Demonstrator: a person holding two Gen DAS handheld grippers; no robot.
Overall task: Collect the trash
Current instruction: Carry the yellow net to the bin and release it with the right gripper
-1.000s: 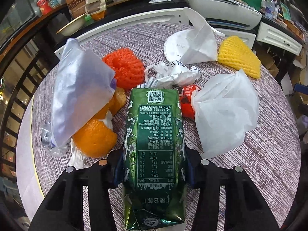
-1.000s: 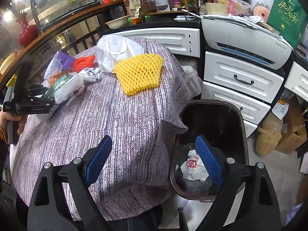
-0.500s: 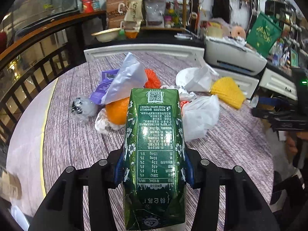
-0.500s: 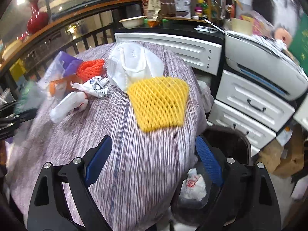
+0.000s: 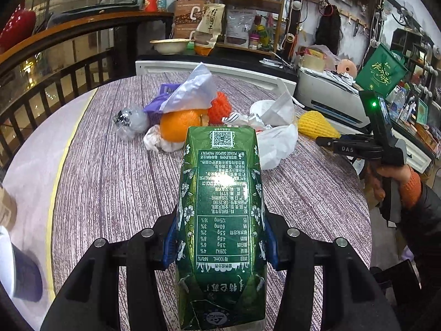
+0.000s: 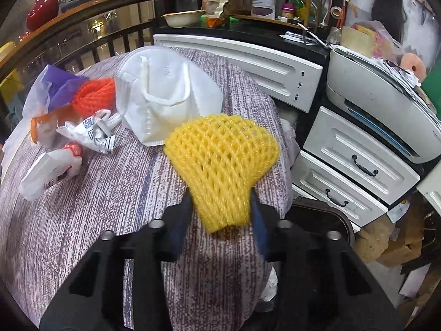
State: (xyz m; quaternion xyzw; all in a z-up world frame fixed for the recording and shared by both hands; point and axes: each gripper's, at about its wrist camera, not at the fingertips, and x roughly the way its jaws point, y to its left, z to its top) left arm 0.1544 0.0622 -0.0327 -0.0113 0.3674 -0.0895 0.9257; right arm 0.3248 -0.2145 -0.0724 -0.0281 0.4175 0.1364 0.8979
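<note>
My left gripper (image 5: 220,237) is shut on a green drink carton (image 5: 220,220) and holds it above the round table (image 5: 110,182). My right gripper (image 6: 223,220) has closed in on the narrow end of the yellow foam fruit net (image 6: 220,165), which lies near the table's right edge; its blue pads touch the net's sides. The net also shows in the left wrist view (image 5: 317,125), with the right gripper's body (image 5: 363,146) beside it. A dark trash bin (image 6: 325,220) stands below the table's edge.
On the table lie a white face mask (image 6: 165,96), an orange foam net (image 6: 93,96), crumpled wrappers (image 6: 88,132), a white bag (image 5: 275,146), an orange (image 5: 179,124) and a purple-and-clear bag (image 5: 187,93). White drawers (image 6: 358,160) and a printer (image 6: 386,104) stand to the right.
My left gripper has lifted the carton up and back from the pile. My right gripper has moved from over the bin to the yellow net and closed on it.
</note>
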